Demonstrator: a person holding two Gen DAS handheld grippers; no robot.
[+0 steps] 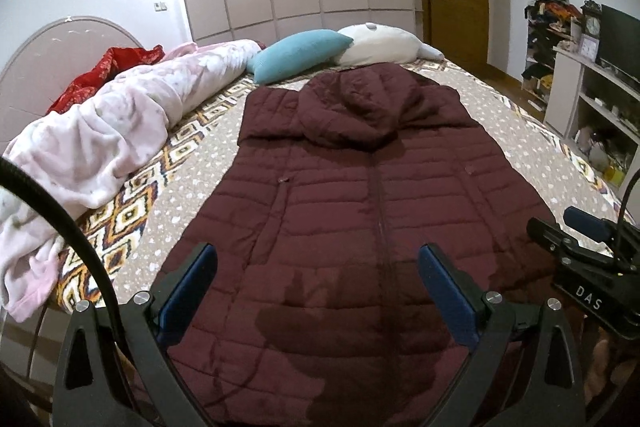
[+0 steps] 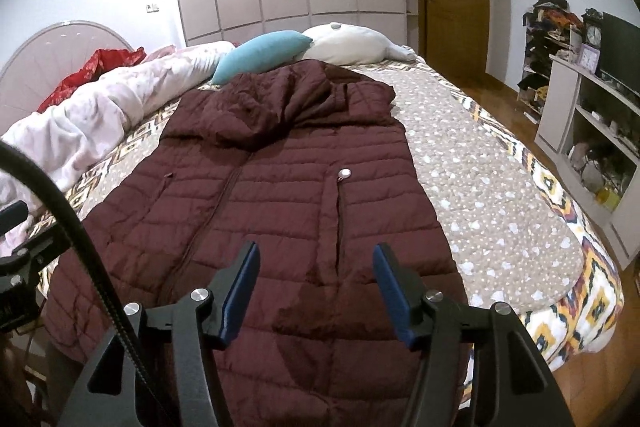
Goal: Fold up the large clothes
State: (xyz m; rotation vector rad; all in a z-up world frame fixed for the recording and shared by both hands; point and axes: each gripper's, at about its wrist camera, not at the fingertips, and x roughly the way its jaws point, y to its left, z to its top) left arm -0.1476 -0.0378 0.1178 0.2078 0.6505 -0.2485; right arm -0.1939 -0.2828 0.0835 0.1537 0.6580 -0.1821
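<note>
Here, my left claw [image 1: 316,259] and right claw [image 2: 316,259] both hang spread, pinching nothing, over the hem of the maroon puffer coat [image 1: 372,187], lying flat ahead on the bed [image 2: 480,167], hood toward the teal pillow [image 1: 300,53].

Maroon quilted jacket [image 2: 256,195]; beige white-spotted bedspread [image 2: 480,187]; teal pillow [image 1: 300,55]; pale pink blanket [image 1: 100,139]

A maroon quilted hooded jacket [image 1: 360,187] lies flat on the patterned bedspread [image 2: 480,179], hood toward a teal pillow [image 1: 300,53] and white pillow [image 1: 380,43]; a rumpled pink blanket [image 1: 120,123] lies left.
</note>
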